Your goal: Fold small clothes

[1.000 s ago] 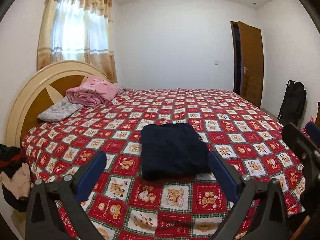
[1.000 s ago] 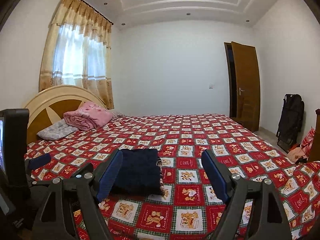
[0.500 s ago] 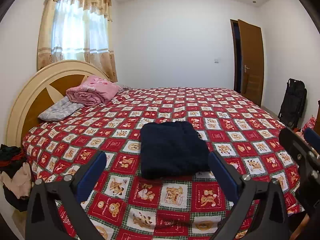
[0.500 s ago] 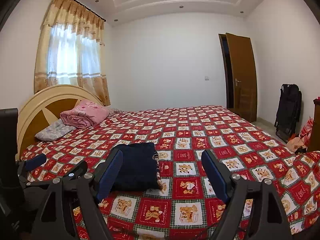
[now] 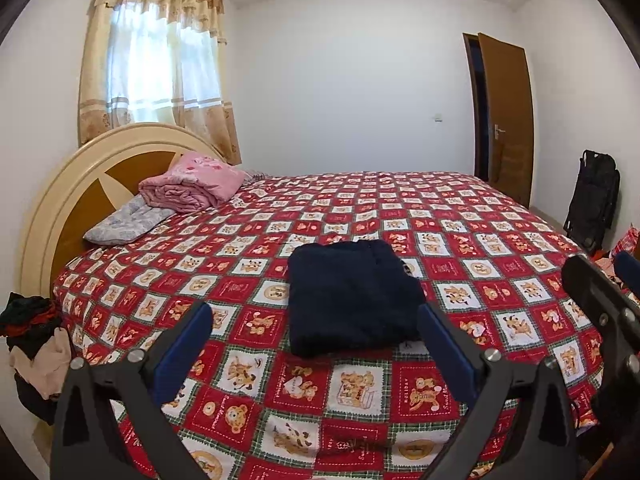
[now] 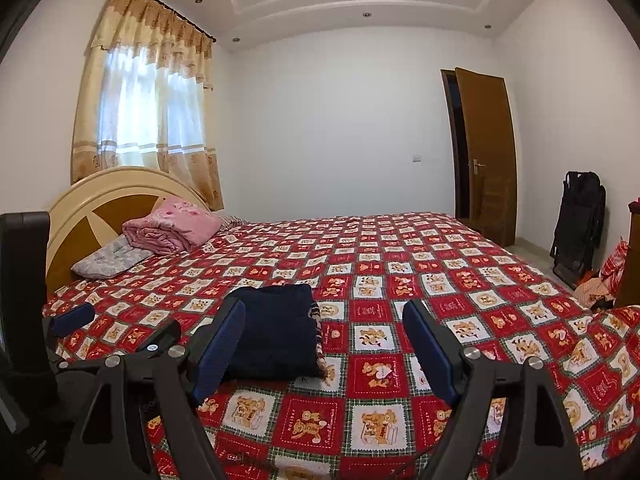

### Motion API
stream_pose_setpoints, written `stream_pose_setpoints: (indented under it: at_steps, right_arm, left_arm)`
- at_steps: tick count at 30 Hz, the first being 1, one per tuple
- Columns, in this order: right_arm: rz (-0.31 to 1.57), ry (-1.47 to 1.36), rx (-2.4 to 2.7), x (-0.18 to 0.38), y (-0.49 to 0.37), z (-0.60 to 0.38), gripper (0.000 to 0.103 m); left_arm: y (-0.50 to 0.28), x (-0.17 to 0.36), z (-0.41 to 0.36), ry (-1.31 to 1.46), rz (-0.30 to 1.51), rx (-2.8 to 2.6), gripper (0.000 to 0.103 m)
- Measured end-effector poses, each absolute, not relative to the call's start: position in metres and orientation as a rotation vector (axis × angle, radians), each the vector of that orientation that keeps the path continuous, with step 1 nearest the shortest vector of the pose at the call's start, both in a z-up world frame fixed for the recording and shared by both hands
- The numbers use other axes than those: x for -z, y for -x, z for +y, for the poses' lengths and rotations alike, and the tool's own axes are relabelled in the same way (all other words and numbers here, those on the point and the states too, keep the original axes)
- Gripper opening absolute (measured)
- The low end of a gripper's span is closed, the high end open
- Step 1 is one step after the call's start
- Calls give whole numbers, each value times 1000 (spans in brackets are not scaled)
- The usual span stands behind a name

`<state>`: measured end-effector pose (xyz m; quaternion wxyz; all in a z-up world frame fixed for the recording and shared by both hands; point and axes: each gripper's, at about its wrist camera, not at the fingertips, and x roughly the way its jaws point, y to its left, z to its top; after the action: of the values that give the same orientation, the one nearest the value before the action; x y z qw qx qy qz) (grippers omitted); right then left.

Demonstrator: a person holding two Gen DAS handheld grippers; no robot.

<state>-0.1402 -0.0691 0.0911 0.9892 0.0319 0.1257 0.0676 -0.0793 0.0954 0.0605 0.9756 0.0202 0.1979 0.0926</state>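
White walls and a recessed ceiling enclose a bedroom; nearly all of the floor space in view is taken by a bed under a red patchwork bedspread (image 5: 460, 240) printed with teddy bears. Nearest the foot edge, the left gripper (image 5: 316, 344) hangs above the cover with its blue-padded fingers (image 5: 182, 354) spread wide and nothing between them. To its right, the right gripper (image 6: 324, 340) is held likewise — fingers wide apart, gripping nothing, clear of the fabric. Just beyond the fingertips lies the task item: a dark navy garment (image 5: 352, 296), folded into a compact rectangle, flat on the bedspread near the foot edge. Neither gripper touches it. In the right wrist view it sits left of centre, partly behind that gripper's left finger.

Further back, at the head of the bed, a grey pillow (image 5: 120, 224) lies flat with a folded pink blanket (image 5: 192, 188) resting on top — both against the rounded cream headboard (image 5: 80, 184). Low on the left, beside the bed, sits a heap of loose clothes (image 5: 32, 344). A curtained window (image 5: 160, 68) is behind the headboard. On the far right a brown door (image 5: 508, 120) stands ajar, with a black folded chair (image 5: 594, 196) leaning against the wall near it.
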Motion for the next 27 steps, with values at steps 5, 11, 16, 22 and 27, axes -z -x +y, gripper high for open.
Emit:
stream_pose_setpoints:
  at_steps: [5, 11, 16, 22, 27]
  right_arm:
    - [242, -54, -137, -91, 141, -69, 82]
    - [251, -59, -137, -90, 140, -69, 82]
    - [256, -60, -135, -90, 140, -69, 82]
    - [256, -61, -134, -89, 140, -69, 82]
    - [261, -68, -130, -87, 138, -71, 82]
  left_arm:
    - [79, -60, 95, -42, 400, -187, 103]
    - [78, -59, 94, -38, 411, -190, 103]
    - [76, -59, 94, -42, 414, -186, 103]
    - [76, -56, 95, -39, 424, -174, 103]
    - [75, -55, 95, -39, 429, -171, 103]
